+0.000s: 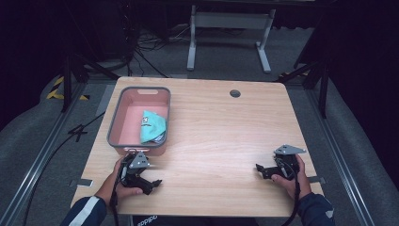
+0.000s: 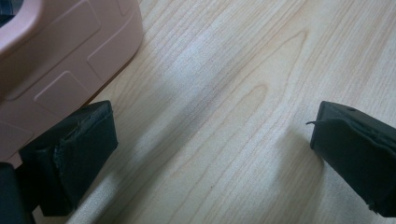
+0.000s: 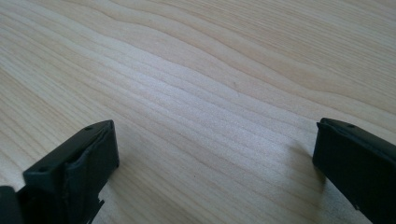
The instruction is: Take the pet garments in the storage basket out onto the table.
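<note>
A pink bin (image 1: 122, 121) with a grey rim stands on the left part of the wooden table (image 1: 216, 136), and a folded teal cloth (image 1: 153, 126) lies inside it. My left gripper (image 1: 149, 182) rests near the table's front edge, just in front of the bin, held by a hand. Its jaws stand wide apart with bare wood between them, and the bin's pink wall (image 2: 65, 60) is close beside the left jaw. My right gripper (image 1: 262, 171) sits low at the front right, also open over bare wood (image 3: 210, 116).
A round cable hole (image 1: 235, 93) is near the table's back edge. Beyond the table stand a white frame (image 1: 230, 33), cables on the floor and dark stands at both sides. Metal rails run along the floor left and right.
</note>
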The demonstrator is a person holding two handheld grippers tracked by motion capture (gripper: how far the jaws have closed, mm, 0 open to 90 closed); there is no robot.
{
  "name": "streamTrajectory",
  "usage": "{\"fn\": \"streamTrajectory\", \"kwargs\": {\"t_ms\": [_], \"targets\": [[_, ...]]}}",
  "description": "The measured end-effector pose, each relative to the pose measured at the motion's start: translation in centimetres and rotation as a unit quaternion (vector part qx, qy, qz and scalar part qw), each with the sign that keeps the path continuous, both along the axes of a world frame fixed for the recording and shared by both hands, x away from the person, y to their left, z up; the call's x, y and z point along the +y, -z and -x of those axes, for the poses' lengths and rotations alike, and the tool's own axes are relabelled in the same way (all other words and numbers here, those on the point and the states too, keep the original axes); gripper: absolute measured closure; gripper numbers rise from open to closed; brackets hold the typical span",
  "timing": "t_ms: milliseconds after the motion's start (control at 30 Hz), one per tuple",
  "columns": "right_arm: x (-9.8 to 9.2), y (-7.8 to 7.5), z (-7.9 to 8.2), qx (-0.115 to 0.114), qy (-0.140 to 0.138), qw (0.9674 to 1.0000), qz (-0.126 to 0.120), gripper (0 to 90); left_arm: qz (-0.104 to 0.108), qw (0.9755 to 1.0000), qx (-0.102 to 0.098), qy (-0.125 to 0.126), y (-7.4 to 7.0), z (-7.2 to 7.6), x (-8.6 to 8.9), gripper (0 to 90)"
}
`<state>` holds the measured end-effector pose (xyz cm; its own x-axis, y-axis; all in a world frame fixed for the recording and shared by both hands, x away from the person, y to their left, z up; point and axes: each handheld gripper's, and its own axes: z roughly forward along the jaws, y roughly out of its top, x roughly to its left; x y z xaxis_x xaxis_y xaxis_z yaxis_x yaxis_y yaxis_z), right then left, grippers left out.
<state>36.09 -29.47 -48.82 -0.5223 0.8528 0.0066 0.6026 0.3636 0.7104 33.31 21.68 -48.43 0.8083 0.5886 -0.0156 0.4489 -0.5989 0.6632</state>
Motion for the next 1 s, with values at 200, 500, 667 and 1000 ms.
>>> {"fn": "streamTrajectory", "kwargs": {"t_ms": [200,500,667,1000], "targets": [[0.0,0.0,0.0,0.001,0.0,1.0,-0.001,0.5,-0.003,1.0,-0.003,0.0,0.0,0.0,0.0,0.7],[-0.1,0.0,0.2,0.001,0.002,1.0,0.001,0.5,-0.004,1.0,0.003,0.005,-0.6,0.6,0.0,15.0],[-0.1,0.0,0.2,0.001,0.002,1.0,0.001,0.6,-0.008,0.9996,-0.008,0.027,-1.3,1.2,-0.1,20.2],[-0.2,0.0,0.2,0.0,0.0,1.0,0.0,0.6,0.011,0.9986,-0.037,0.036,-3.9,2.2,0.2,21.5]]}}
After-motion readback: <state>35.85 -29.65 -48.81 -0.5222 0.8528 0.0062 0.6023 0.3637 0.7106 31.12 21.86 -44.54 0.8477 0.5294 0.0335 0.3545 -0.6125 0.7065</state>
